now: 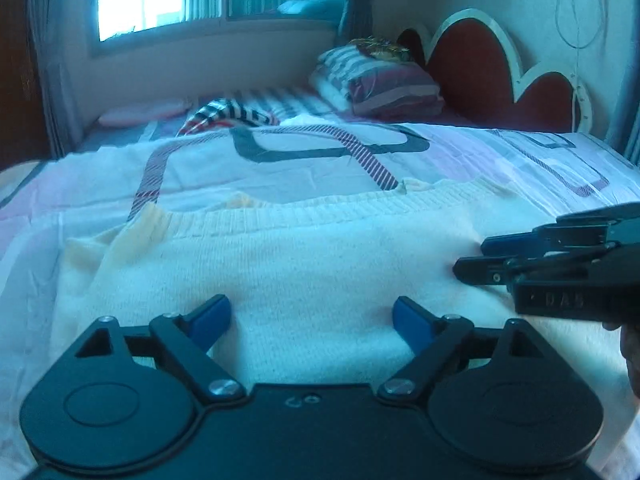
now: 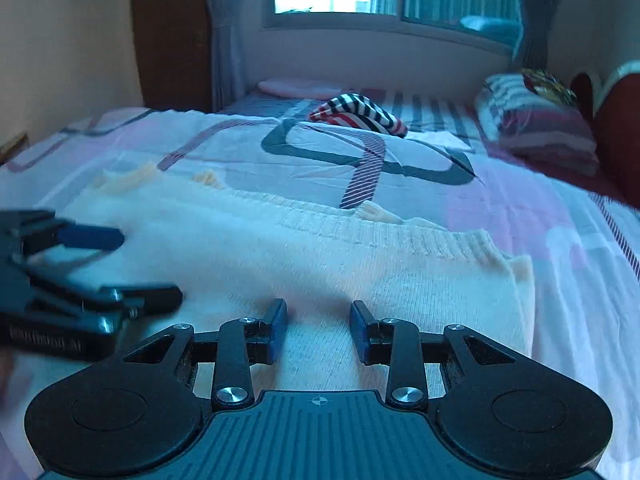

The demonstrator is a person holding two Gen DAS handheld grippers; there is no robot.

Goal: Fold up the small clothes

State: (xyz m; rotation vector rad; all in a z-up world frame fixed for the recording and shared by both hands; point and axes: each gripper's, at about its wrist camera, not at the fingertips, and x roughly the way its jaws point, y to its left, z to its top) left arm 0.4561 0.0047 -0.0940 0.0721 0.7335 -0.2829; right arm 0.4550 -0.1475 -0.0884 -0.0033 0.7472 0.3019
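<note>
Across the bed point(image 1: 520, 152) lies a soft, light knit sweater point(image 1: 320, 264), best pinched at its ribbed hem, left hand-held gripper point(image 1: 312, 322) spread wide and right hand-held gripper point(image 2: 319, 330) half-closed, both empty.

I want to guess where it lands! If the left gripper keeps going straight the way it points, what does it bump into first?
Most likely the cream knitted sweater lying flat on the bed. The left gripper points down at it with open, empty fingers. How far away the sweater is isn't clear.

I can make out raised letters "DAS" on the side of the right gripper point(image 1: 468, 258); the lettering on the left gripper point(image 2: 154, 272) is too blurred.
</note>
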